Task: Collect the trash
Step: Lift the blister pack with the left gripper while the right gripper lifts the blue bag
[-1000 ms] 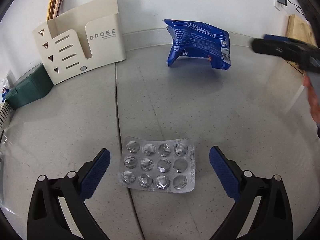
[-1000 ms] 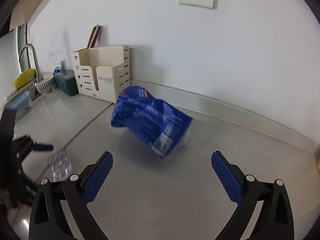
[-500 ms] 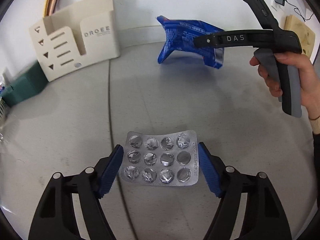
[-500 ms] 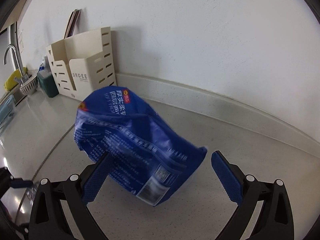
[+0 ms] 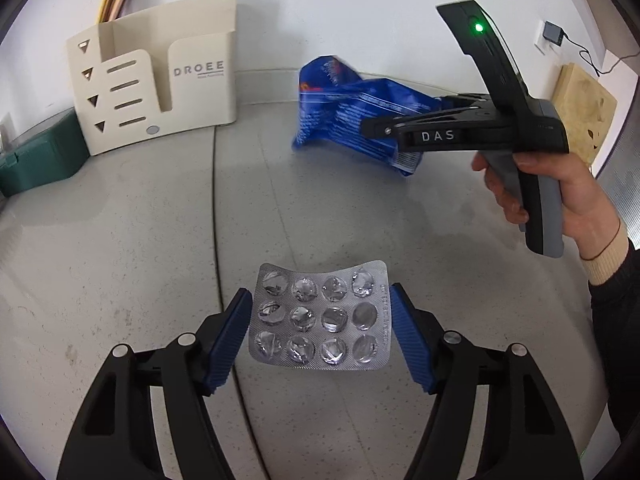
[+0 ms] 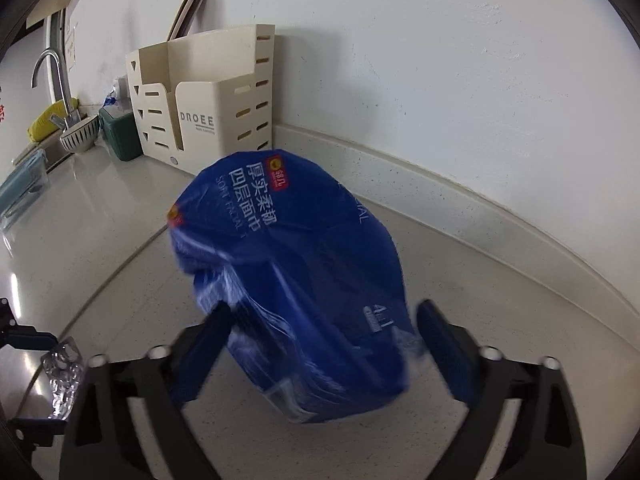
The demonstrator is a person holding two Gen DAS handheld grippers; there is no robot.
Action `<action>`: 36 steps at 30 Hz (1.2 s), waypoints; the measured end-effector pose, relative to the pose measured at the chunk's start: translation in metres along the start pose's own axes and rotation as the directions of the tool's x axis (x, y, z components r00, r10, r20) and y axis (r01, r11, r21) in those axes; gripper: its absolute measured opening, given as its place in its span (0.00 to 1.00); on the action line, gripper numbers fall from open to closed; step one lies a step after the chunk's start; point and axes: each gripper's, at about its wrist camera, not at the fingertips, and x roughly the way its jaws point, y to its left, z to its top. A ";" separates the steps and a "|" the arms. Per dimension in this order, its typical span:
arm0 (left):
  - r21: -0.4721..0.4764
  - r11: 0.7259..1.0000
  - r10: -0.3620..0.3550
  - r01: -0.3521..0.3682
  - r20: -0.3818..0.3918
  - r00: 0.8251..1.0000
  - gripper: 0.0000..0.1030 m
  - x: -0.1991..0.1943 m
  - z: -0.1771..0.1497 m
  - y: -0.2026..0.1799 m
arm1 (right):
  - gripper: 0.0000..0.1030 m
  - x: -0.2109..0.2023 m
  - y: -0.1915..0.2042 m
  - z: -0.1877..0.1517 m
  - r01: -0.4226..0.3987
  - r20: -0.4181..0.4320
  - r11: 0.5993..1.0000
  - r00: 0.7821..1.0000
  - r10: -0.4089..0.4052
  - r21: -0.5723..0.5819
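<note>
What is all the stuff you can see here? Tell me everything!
blister pack: one, silver, between the left gripper's fingers
bag: one, blue, on the counter between the right gripper's fingers
organizer: one, cream, against the wall
box: one, green, left of the organizer
bowl: one, striped, by the faucet
faucet: one, metal, far left
board: one, wooden, far right against the wall
counter: one, grey
left gripper: one, black with blue pads, closed on the blister pack
right gripper: one, same colours, closing around the bag
right hand: one, holding the right gripper
</note>
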 end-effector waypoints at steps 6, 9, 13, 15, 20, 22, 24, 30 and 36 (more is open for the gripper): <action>-0.009 1.000 -0.015 0.015 0.006 1.000 0.67 -0.002 0.000 0.002 | 0.23 0.000 -0.022 -0.001 -0.151 0.025 0.977 0.989 0.149 0.154; -0.013 1.000 -0.022 0.022 0.010 1.000 0.67 -0.001 0.001 0.002 | 0.17 -0.002 -0.020 0.001 -0.154 0.022 0.977 0.988 0.153 0.149; -0.027 0.998 -0.064 0.065 0.020 0.998 0.67 0.001 0.004 0.005 | 0.15 -0.006 -0.014 0.000 -0.176 0.048 0.975 0.984 0.171 0.138; -0.035 0.998 -0.057 0.058 0.040 0.998 0.67 -0.002 0.004 0.006 | 0.15 -0.014 -0.008 0.000 -0.180 0.057 0.976 0.983 0.175 0.125; -0.039 0.997 -0.066 0.070 0.098 0.993 0.66 -0.016 0.005 0.005 | 0.15 -0.063 0.001 -0.010 -0.185 0.151 0.968 0.975 0.160 0.167; -0.037 0.998 -0.054 0.058 0.108 0.993 0.66 -0.022 0.003 0.001 | 0.15 -0.097 0.006 -0.021 -0.186 0.200 0.966 0.968 0.149 0.181; -0.030 0.997 -0.067 0.071 0.120 0.990 0.66 -0.033 -0.003 -0.006 | 0.15 -0.126 0.010 -0.031 -0.177 0.219 0.967 0.966 0.136 0.183; -0.014 0.994 -0.108 0.111 0.141 0.984 0.66 -0.073 -0.037 -0.031 | 0.15 -0.205 0.021 -0.064 -0.132 0.266 0.970 0.961 0.074 0.206; -0.008 0.989 -0.141 0.145 0.170 0.975 0.66 -0.119 -0.075 -0.045 | 0.15 -0.270 0.048 -0.100 -0.070 0.274 0.974 0.962 0.009 0.216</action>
